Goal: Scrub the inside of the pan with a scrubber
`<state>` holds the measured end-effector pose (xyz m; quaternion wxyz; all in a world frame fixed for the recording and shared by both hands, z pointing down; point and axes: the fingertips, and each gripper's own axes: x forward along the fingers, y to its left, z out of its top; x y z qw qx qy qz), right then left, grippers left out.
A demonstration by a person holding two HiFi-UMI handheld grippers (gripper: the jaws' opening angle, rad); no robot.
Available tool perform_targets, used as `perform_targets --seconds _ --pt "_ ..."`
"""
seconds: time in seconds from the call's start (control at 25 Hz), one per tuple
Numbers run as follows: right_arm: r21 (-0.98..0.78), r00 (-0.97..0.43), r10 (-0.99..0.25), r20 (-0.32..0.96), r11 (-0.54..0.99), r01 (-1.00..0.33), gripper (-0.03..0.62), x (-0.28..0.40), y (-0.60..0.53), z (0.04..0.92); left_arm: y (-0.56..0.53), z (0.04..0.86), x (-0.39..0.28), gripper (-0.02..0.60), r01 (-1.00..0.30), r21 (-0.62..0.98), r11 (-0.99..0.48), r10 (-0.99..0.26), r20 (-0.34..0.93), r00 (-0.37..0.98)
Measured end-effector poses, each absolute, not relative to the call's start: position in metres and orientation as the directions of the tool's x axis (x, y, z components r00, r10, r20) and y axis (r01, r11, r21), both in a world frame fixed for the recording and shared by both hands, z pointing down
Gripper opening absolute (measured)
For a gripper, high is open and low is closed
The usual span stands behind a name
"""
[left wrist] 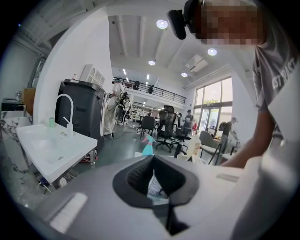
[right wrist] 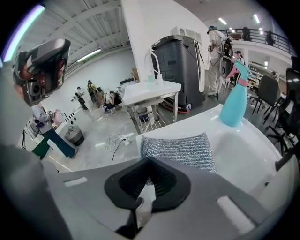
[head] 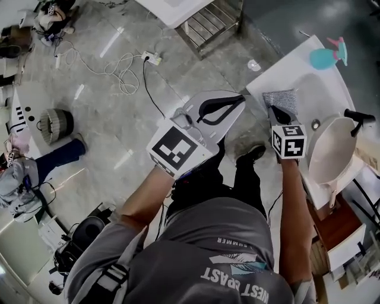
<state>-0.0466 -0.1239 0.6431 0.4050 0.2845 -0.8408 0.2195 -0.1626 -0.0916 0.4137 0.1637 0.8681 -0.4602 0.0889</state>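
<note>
A silvery mesh scrubber [head: 280, 98] [right wrist: 180, 149] lies flat on the white sink counter [head: 309, 74] [right wrist: 248, 140]. My right gripper [head: 272, 110] [right wrist: 149, 163] points down at the scrubber's near edge, jaws shut on that edge. To its right the cream pan [head: 331, 153] sits tilted in the basin, its black handle [head: 359, 116] pointing right. My left gripper [head: 239, 100] [left wrist: 152, 159] hangs over the floor left of the counter, jaws shut with nothing in them, apart from both the scrubber and the pan.
A teal spray bottle [head: 325, 57] [right wrist: 233, 105] stands at the counter's far end. A white cable and power strip [head: 151, 58] lie on the floor. Another white sink table [head: 178, 12] [left wrist: 51, 145] stands farther off, with a metal rack [head: 214, 24] under it.
</note>
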Motion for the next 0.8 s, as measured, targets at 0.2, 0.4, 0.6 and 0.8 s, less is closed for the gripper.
perform_targets --seconds 0.2,0.4,0.6,0.8 --pt "-0.137 -0.532 -0.348 0.772 0.726 -0.673 0.006 -0.041 -0.12 0.612 -0.085 0.399 -0.155 0.002 -0.817 0.181 -0.547 -0.762 0.296 0.576" --pt "-0.136 -0.551 -0.393 0.736 0.712 -0.689 0.006 -0.032 -0.121 0.579 -0.084 0.385 -0.144 0.002 -0.806 0.174 -0.566 -0.754 0.288 0.591" --pt "-0.139 -0.567 -0.447 0.691 0.689 -0.712 0.006 -0.016 -0.122 0.546 -0.085 0.375 -0.129 0.002 -0.793 0.158 -0.588 -0.74 0.292 0.606" --pt "-0.153 -0.569 -0.513 0.642 0.642 -0.751 0.007 0.018 -0.128 0.534 -0.094 0.38 -0.102 0.002 -0.766 0.14 -0.628 -0.713 0.291 0.638"
